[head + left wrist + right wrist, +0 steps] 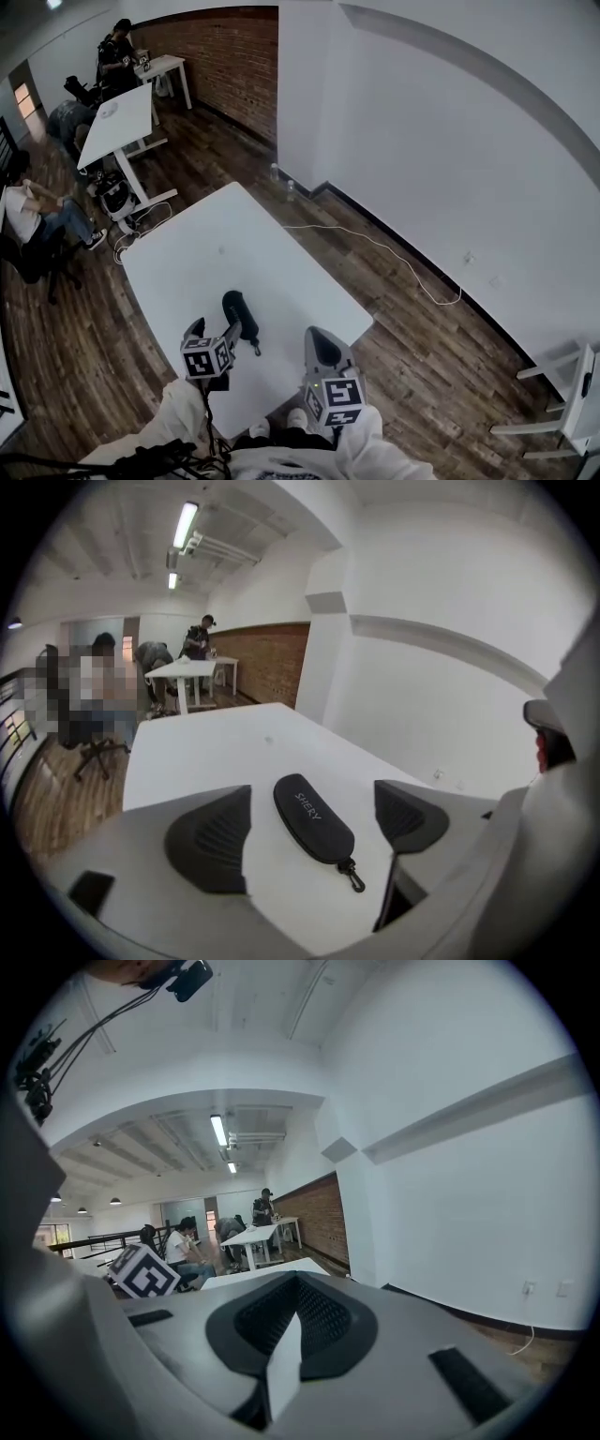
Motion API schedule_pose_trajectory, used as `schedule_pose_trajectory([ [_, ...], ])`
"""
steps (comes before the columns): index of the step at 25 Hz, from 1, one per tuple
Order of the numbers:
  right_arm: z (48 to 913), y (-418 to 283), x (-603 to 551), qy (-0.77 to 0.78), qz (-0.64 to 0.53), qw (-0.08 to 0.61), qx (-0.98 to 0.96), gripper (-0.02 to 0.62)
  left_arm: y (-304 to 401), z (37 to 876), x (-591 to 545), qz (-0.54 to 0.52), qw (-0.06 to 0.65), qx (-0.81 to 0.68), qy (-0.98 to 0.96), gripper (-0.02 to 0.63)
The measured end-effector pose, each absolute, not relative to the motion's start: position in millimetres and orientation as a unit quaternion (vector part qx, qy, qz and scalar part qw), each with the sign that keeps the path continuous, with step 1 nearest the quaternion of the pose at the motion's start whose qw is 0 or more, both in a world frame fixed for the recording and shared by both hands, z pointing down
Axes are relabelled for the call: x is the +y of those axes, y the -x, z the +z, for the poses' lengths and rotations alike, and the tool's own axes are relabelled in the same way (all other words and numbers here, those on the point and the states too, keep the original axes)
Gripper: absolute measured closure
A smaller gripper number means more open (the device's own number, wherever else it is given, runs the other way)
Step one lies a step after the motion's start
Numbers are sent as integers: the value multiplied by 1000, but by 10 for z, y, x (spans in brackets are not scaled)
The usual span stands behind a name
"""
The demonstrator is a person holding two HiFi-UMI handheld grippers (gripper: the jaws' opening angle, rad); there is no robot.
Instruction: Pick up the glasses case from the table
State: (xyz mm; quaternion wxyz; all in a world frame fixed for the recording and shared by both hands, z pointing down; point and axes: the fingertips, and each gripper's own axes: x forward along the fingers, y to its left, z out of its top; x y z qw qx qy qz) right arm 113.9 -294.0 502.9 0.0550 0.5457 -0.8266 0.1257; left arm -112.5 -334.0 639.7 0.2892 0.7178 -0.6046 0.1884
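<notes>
A black zipped glasses case (240, 318) lies on the white table (216, 262) near its front edge, white lettering on its lid, a clip at its near end. In the left gripper view the glasses case (312, 817) lies between the two black pads (211, 839), with a gap on each side. My left gripper (217, 330) is open and hangs just over the case's near end. My right gripper (322, 349) is shut with nothing in it, its jaws pressed together, over the table's front right corner and pointing away towards the wall.
Wooden floor surrounds the table. A white cable (394, 253) trails along the floor by the white wall. Behind stand another white table (117, 122), seated people (28, 211) at the left and a brick wall (234, 61). A white chair (562, 394) is at the right.
</notes>
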Motion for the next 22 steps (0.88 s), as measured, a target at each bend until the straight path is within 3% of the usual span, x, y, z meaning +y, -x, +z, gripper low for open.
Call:
schedule_pose_trajectory([
  [1,5050,-1189,-2950,-545,126,60,-826,589,1101,6510,-3399,192,302,-605,-712,136],
  [3,5093,-1290,-2964,-546,125,69,-826,589,1079,6746,-3504,198,330,-607,-695,107],
  [8,5112,-1628,-3018,-556,120,88,-818,589,1066,7321,-3754,215,416,-626,-624,106],
  [15,5112,-2070,-3031,-568,113,108,-808,589,1015,7763,-3878,264,452,-635,-568,104],
  [16,5124,-2111,-3057,-569,113,110,-807,589,1032,7781,-3920,260,454,-637,-566,109],
  [18,5155,-2149,-3102,-570,115,111,-806,589,1059,7770,-3964,253,455,-639,-567,215],
  [22,5202,-2050,-3136,-562,124,94,-812,589,1014,7404,-3841,206,438,-628,-610,236],
])
